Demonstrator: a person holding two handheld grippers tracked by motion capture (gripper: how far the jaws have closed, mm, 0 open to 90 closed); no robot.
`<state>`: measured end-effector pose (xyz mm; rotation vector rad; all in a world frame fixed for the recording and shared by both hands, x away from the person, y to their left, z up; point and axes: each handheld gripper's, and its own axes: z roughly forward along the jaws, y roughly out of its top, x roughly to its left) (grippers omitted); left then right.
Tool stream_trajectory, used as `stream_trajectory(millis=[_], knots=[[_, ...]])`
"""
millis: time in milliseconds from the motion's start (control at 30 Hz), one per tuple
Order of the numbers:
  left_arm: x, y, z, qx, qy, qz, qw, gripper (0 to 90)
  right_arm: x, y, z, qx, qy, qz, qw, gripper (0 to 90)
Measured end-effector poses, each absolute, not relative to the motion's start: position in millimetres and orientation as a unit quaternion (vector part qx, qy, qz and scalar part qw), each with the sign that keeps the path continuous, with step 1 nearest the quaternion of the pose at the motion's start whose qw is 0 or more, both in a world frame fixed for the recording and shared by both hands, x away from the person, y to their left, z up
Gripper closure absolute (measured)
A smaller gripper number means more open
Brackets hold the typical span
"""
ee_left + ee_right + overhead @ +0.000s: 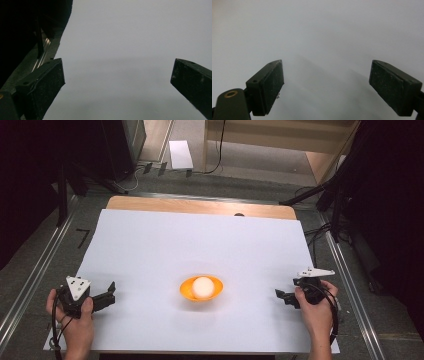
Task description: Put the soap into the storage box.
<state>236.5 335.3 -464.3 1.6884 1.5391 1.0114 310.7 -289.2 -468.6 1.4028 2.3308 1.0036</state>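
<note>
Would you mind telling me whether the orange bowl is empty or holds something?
It holds something: a white ball sits inside the orange bowl, with the rim visible all round it in the high view.

Left claw [111,292] and right claw [280,296] both gape, empty.

The ball [203,286] lay in the bowl [187,292] at the middle of the sheet [200,240], between my left gripper [108,295] and my right gripper [280,296], well apart from both.
</note>
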Motion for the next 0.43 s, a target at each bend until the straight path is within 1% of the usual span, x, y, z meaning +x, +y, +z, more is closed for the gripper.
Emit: stream_trajectory(millis=[233, 433], knots=[[236.5, 335.5, -464.3, 0.64, 0.585, 0.384, 0.317, 0.0, 303.6, -313.1, -480.2, 0.482, 0.755, 0.419, 0.149, 11.6], [236.8, 335.5, -464.3, 0.64, 0.586, 0.384, 0.316, 0.0, 299.6, -325.4, -487.4, 0.488, 0.734, 0.448, 0.152, 11.6]])
